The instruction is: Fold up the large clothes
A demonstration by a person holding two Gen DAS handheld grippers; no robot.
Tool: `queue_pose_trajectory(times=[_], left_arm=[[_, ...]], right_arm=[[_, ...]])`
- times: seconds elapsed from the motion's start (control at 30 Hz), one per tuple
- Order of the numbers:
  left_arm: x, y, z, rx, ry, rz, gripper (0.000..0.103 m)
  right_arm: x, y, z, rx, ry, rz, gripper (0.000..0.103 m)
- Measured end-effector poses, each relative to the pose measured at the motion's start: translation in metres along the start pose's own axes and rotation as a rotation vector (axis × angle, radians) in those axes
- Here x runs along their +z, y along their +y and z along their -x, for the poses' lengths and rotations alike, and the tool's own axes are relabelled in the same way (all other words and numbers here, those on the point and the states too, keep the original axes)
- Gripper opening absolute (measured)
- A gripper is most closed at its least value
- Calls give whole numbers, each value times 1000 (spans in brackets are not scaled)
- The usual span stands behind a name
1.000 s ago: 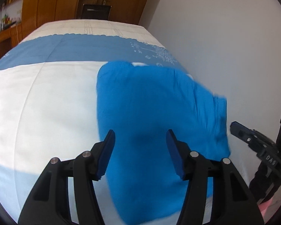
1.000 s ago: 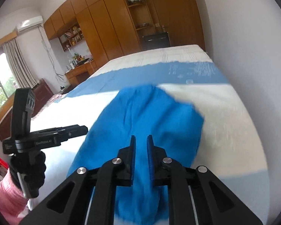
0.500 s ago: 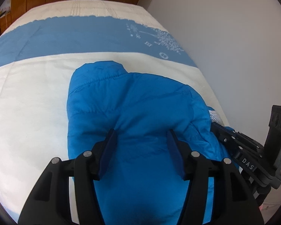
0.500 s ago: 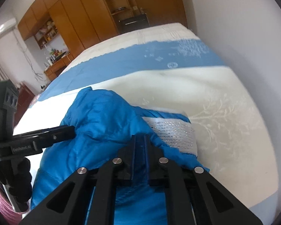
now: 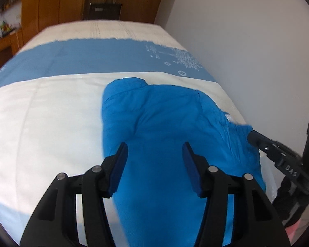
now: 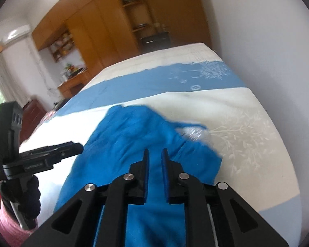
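Left gripper [image 5: 154,146], jaws wide apart and empty, hovers low over the near half of a blue padded jacket [image 5: 164,113]. The right gripper [image 6: 155,151], jaws a narrow slit apart and opening, has nothing pinched between its pads; blue cloth shows through the gap. The jacket lies bunched on the white part of the bed [image 5: 41,113], toward the side by the wall, its far end just short of the bed's blue band.

The step in hand appears to be a fresh hold for the next fold. Done well, each gripper would go down on an outer edge rather than the puffy middle, take in the full thickness of the cloth, and close firmly. Padded fabric springs back, so a shallow bite would likely slip. Both edges should then travel together and level, keeping the fold line straight and the bulk from sliding toward the wall.

The left wrist view shows the jacket's whole outline, its rounded far end, and the right gripper's tip at the jacket's right edge; whether it touches is unclear. The right wrist view alone shows a pale, silvery patch [image 6: 192,132] at that edge, blurred, perhaps lining. It also shows the dark-gloved hand [image 6: 28,187] and pink sleeve [image 6: 8,226] that carry the left gripper, plus a wooden wardrobe [image 6: 88,37] beyond the bed.
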State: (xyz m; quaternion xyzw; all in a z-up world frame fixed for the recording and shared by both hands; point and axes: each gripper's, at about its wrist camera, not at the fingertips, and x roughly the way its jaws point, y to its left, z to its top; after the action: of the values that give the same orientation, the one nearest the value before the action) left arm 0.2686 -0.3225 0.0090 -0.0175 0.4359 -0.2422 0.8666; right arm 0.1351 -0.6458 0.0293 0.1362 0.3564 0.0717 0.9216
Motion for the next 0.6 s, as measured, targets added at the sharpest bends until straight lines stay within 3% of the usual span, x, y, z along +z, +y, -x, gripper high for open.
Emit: queue_pose_trajectory(times=[0.13,0.23,0.3,0.47,0.6], left_arm=[[-28,-5,15,18,-23,-23,54],[-44,-10,5,22,4,-49,54],[-46,-7,-10,29,4,-41,60],[-43,3,-12,-6,30,-8,60],[-38,19,6,-55,27,22,62]], right_arm=[[-27,19,13,17,14,56,13],[-43,19,3,-35,34,65,13],[-52,10,-7,-16,46,23,13],[-52,5,-6,12,49,-4,13],[-47,-1,20,93,9,-39,30]])
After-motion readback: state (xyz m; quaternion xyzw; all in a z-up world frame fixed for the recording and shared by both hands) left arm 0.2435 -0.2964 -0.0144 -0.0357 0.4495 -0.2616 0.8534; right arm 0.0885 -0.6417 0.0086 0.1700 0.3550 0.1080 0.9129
